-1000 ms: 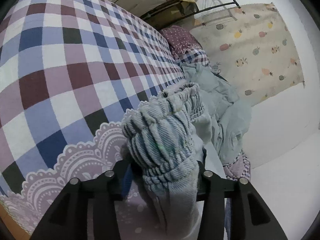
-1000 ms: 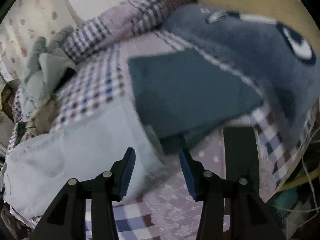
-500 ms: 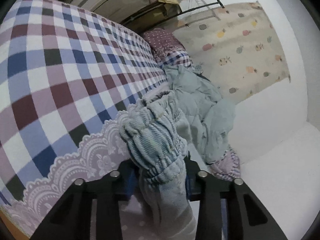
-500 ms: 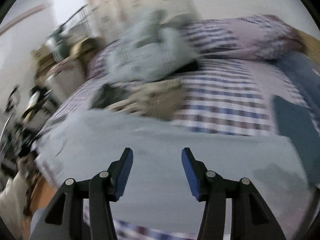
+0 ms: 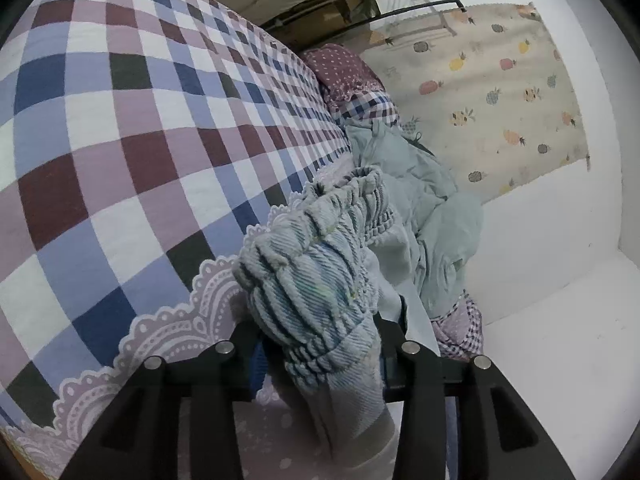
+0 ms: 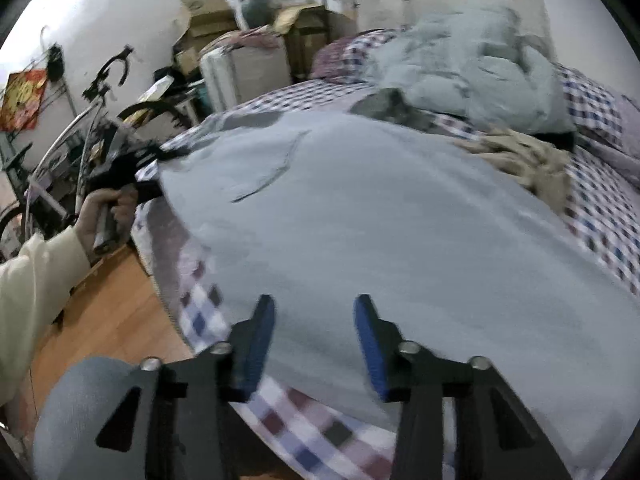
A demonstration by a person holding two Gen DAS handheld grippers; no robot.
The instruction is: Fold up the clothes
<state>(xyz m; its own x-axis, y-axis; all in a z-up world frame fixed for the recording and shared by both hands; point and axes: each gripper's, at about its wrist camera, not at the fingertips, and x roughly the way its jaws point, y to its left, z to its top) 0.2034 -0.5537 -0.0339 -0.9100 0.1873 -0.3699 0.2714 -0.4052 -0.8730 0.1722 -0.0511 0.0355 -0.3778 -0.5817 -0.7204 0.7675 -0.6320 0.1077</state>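
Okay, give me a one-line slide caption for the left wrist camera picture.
Left tongs pinch the gathered waistband of pale blue trousers on a checked bedspread.

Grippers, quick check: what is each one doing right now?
Left gripper: shut on the ribbed waistband of the pale blue garment.
Right gripper: open, holding nothing, jaws just closing, above the spread garment.

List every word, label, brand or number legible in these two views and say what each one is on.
No text can be read in either view.
Red wall hanging, at the left of the right wrist view: gold marks that may be characters, too blurred to read.
Cardboard boxes by the wall: no print legible.
Fruit-print cloth on the wall in the left wrist view: pictures only, no lettering.
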